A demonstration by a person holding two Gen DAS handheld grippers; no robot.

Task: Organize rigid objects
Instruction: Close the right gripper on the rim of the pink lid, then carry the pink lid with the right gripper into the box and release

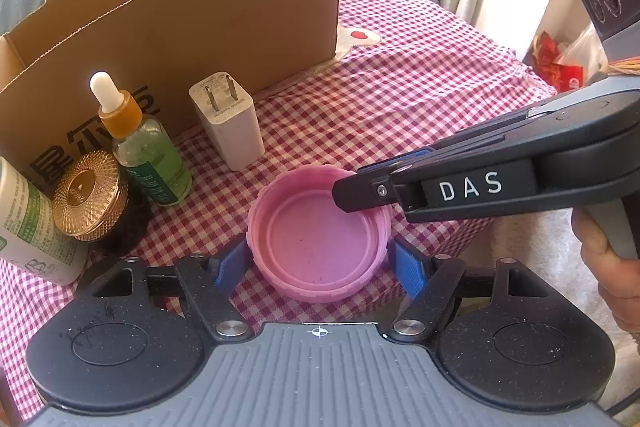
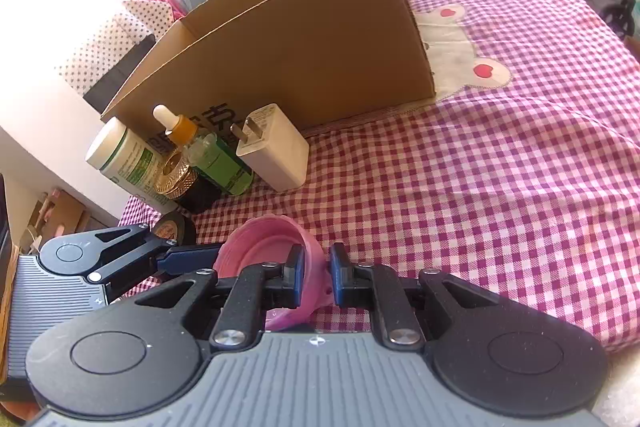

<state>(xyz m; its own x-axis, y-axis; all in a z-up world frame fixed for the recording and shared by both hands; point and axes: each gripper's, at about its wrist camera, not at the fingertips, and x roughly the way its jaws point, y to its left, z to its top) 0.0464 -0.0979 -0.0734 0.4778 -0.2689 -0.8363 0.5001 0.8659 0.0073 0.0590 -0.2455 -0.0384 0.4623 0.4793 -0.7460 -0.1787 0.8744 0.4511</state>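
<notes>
A pink lid (image 1: 318, 233) lies hollow side up at the centre of the left wrist view, on a checked cloth (image 1: 400, 99). The right gripper (image 2: 316, 277) is clamped on its rim; the left gripper (image 1: 318, 265) straddles it, pads seemingly just clear.

At left, a dropper bottle (image 1: 148, 151), gold jar (image 1: 90, 195), white tube (image 1: 28, 223) and charger (image 1: 228, 121) stand outside the box (image 1: 180, 27). Nothing looks packed yet.

The right gripper reads "DAS"; the box print and bottle labels are illegible.
</notes>
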